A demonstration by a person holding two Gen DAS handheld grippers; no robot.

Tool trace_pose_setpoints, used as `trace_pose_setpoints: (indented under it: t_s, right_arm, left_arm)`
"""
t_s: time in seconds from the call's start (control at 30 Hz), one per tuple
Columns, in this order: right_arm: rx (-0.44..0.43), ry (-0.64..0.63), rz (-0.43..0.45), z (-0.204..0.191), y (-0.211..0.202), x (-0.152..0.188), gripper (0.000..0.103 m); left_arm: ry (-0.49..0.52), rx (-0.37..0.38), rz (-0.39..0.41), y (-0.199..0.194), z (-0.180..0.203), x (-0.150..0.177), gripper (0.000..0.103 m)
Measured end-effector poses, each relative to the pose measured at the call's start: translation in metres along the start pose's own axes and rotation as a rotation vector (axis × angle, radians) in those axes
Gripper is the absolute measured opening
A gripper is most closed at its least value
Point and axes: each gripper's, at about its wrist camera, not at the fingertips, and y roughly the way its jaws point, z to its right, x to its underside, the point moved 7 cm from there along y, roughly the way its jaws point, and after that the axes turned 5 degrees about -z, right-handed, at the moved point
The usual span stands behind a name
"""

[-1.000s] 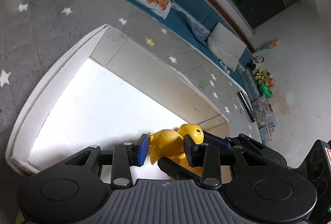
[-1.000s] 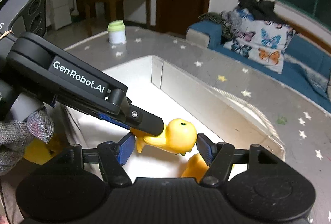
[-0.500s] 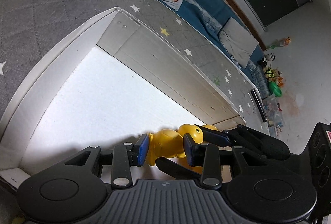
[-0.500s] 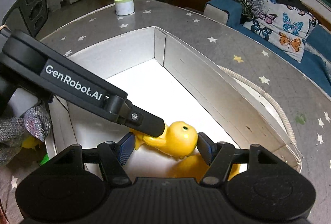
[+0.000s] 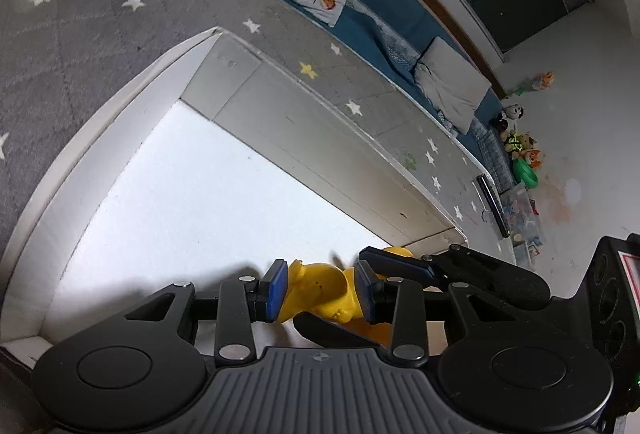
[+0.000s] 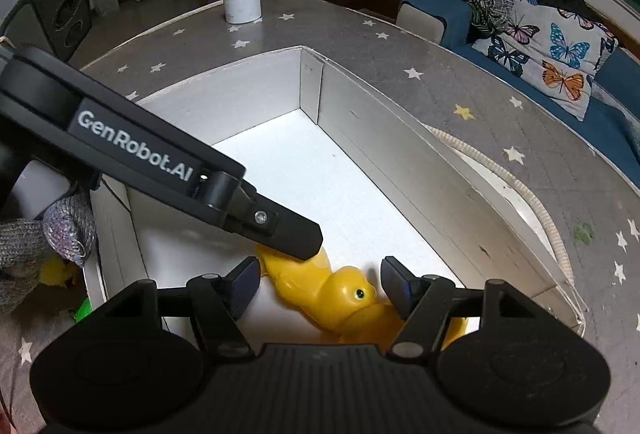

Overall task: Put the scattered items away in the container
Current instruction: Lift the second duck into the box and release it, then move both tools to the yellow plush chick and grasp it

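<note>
A yellow toy duck (image 5: 320, 288) sits low inside the white box (image 5: 132, 101), near its floor. My left gripper (image 5: 321, 288) is shut on the duck's body; its pads press both sides. In the right wrist view the same duck (image 6: 336, 290) lies between the spread fingers of my right gripper (image 6: 320, 282), which is open and not touching it. The left gripper's finger (image 6: 280, 226) reaches onto the duck's tail end. A second yellow toy (image 6: 376, 318) lies under the duck in the box corner.
The box stands on a grey star-patterned mat (image 6: 400, 45). A white jar with a green lid (image 6: 241, 1) stands at the mat's far side. A yellow toy (image 6: 56, 272) and a green piece (image 6: 82, 310) lie outside the box's left wall. A blue sofa (image 6: 560, 45) is beyond.
Both grippers have lowered the duck deeper into the box. My right gripper has opened and let go of the duck's head; the duck now tilts down, held by the left gripper alone.
</note>
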Motion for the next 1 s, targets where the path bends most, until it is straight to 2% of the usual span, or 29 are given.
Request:
trace_pose_setpoints:
  t_s: [0.17, 0.23, 0.43, 0.5, 0.7, 1.0]
  right_arm:
    - [0.012, 0.005, 0.021, -0.002, -0.008, 0.001, 0.07]
    - [0.017, 0.014, 0.041, -0.002, -0.015, 0.001, 0.075]
    - [0.043, 0.027, 0.13, -0.016, -0.048, 0.007, 0.077]
    - [0.059, 0.029, 0.171, -0.026, -0.06, 0.011, 0.082]
    - [0.063, 0.036, 0.268, -0.064, -0.085, 0.027, 0.083]
    - [0.046, -0.026, 0.355, -0.137, -0.094, 0.052, 0.09]
  left_arm:
    - [0.03, 0.006, 0.023, -0.013, 0.006, 0.002, 0.039]
    - [0.044, 0.013, 0.037, -0.021, 0.01, 0.004, 0.039]
    - [0.125, -0.003, 0.092, -0.059, 0.018, 0.022, 0.039]
    - [0.142, -0.01, 0.111, -0.072, 0.017, 0.03, 0.039]
    - [0.172, -0.037, 0.157, -0.107, 0.006, 0.06, 0.039]
    - [0.134, -0.1, 0.215, -0.143, -0.029, 0.097, 0.039]
